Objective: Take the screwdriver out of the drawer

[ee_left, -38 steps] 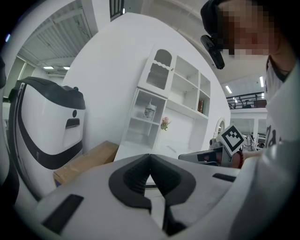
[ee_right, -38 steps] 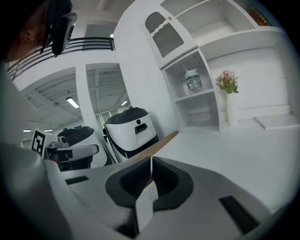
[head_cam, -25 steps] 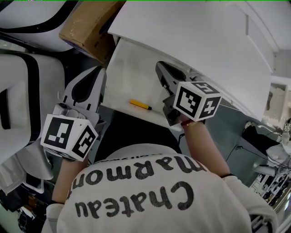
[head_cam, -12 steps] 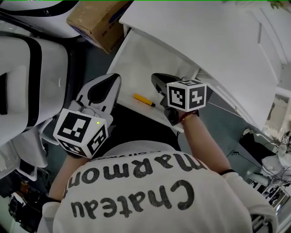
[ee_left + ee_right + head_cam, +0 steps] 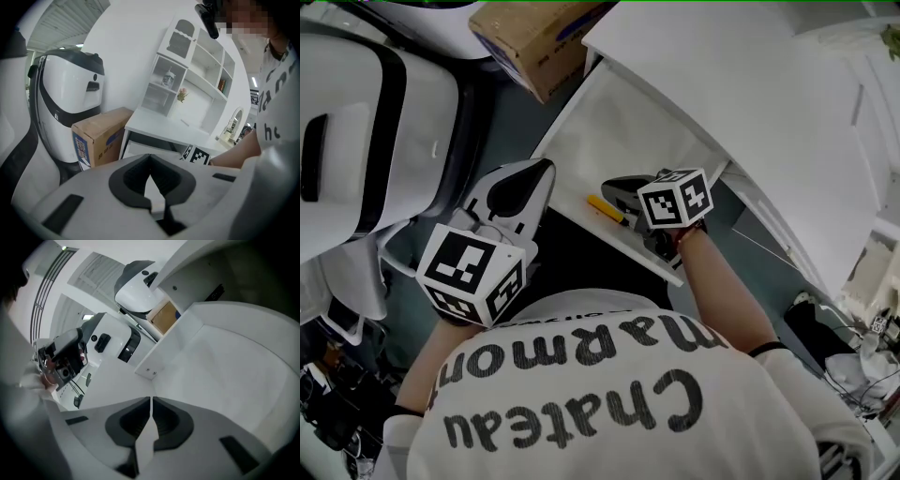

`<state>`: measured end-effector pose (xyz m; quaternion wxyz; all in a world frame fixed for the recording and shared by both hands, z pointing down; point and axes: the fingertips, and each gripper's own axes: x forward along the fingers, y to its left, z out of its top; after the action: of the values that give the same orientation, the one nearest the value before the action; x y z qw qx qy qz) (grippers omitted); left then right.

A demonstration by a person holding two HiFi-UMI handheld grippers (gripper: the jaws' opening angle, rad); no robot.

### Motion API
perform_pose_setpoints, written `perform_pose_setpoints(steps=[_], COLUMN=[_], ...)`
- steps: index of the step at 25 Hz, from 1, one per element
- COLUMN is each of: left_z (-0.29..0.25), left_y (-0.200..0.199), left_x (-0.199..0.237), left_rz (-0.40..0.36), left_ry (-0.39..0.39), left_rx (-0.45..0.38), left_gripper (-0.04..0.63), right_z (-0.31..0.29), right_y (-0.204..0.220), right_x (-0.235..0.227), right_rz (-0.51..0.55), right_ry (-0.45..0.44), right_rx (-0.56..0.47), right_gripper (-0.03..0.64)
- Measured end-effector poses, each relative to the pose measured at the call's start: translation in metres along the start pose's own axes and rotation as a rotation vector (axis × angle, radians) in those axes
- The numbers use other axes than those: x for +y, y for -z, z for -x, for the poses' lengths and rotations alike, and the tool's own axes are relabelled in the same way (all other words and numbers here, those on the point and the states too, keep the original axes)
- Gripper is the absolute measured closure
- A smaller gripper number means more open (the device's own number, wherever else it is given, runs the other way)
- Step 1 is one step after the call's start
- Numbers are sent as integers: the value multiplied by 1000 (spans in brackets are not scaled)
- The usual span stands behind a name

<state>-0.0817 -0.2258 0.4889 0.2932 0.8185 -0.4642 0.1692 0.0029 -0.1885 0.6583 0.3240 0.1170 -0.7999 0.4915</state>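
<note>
On shirt (image 5: 581, 403): "Chateau Marmon"; left tongs (image 5: 149, 158), right tongs (image 5: 151, 400) closed, empty; screwdriver (image 5: 607, 209) in drawer (image 5: 619, 141)

The person wears a white short-sleeved shirt (image 5: 609, 412) with big black lettering across the front, of which "Chatea" and "MaRmon" can be read. A thin dark line runs where the right sleeve ends, and a bit of red shows at the right wrist. The left gripper (image 5: 539, 176) and the right gripper (image 5: 609, 186) are pale grey shells with dark ribbed pads inside. Each carries a white cube printed with black square markers.
</note>
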Motion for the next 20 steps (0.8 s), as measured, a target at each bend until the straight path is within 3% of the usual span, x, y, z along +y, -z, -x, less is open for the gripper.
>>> perform_pose_setpoints(steps=[7, 8, 9, 10, 20], left_z=[7, 8, 9, 9, 13], left_y=[2, 2, 3, 4, 9], left_x=[17, 18, 20, 21, 26], left_rz=[37, 41, 44, 46, 62], left_ry=[-61, -66, -70, -74, -99], left_rx=[-22, -24, -24, -24, -19], left_gripper=[572, 572, 572, 572, 572], right_z=[-22, -24, -27, -30, -40], right_y=[30, 35, 40, 46, 67], right_x=[-15, -18, -20, -20, -33], right_rz=[99, 106, 109, 109, 155], right_ry=[15, 16, 13, 9, 22], right_rx=[180, 208, 239, 269, 391], right_gripper=[572, 543, 466, 445, 476])
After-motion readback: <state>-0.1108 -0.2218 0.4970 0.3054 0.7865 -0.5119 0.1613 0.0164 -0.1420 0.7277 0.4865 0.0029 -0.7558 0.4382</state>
